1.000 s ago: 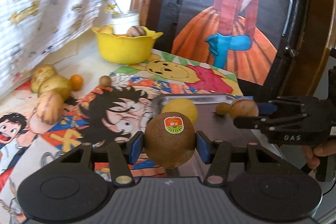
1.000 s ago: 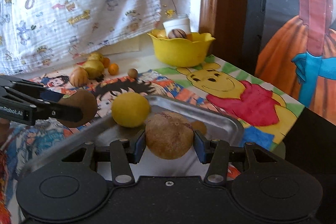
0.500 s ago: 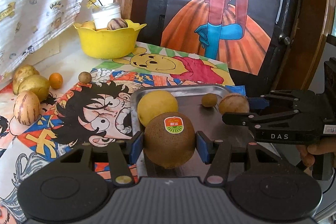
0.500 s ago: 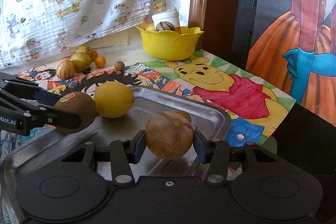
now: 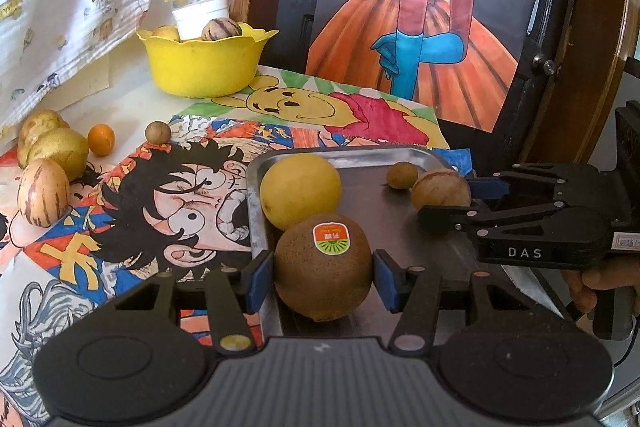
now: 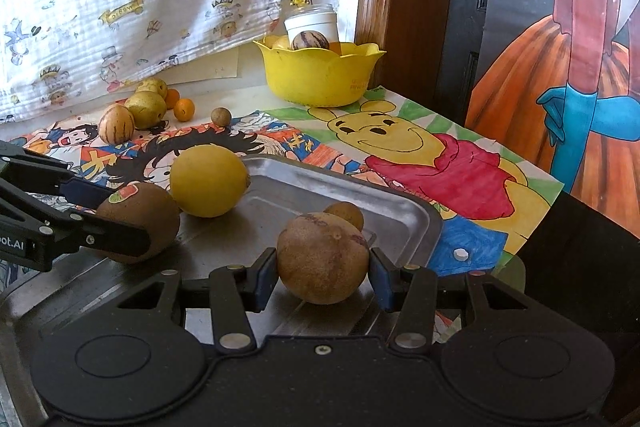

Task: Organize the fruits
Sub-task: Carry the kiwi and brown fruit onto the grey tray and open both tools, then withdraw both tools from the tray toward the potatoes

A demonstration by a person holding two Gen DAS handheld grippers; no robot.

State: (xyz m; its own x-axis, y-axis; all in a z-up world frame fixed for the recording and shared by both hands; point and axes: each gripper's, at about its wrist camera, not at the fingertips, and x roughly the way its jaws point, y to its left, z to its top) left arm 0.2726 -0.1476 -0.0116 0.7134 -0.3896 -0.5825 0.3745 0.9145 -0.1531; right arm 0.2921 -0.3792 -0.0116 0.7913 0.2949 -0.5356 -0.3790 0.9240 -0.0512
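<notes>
My left gripper (image 5: 323, 275) is shut on a brown kiwi (image 5: 322, 267) with a red-green sticker, low over the near left part of the metal tray (image 5: 356, 155). My right gripper (image 6: 322, 269) is shut on a round brown fruit (image 6: 322, 258), low over the tray (image 6: 404, 211). In the left wrist view the right gripper (image 5: 448, 201) holds that fruit (image 5: 440, 191) at the tray's right side. A yellow lemon-like fruit (image 5: 300, 190) and a small brown fruit (image 5: 402, 175) lie in the tray. The kiwi also shows in the right wrist view (image 6: 138, 221).
A yellow bowl (image 5: 206, 61) holding fruit and a white cup stands at the back. Loose fruits (image 5: 52, 155) lie at the left on the cartoon-printed cloth, with a small orange (image 5: 101, 139) and a small brown ball (image 5: 158, 133). A dark cabinet with a painted figure (image 5: 420, 27) is behind.
Both grippers have come lower and further over the tray with their fruits still held. The scene has shifted as the left gripper moved right toward the tray.
</notes>
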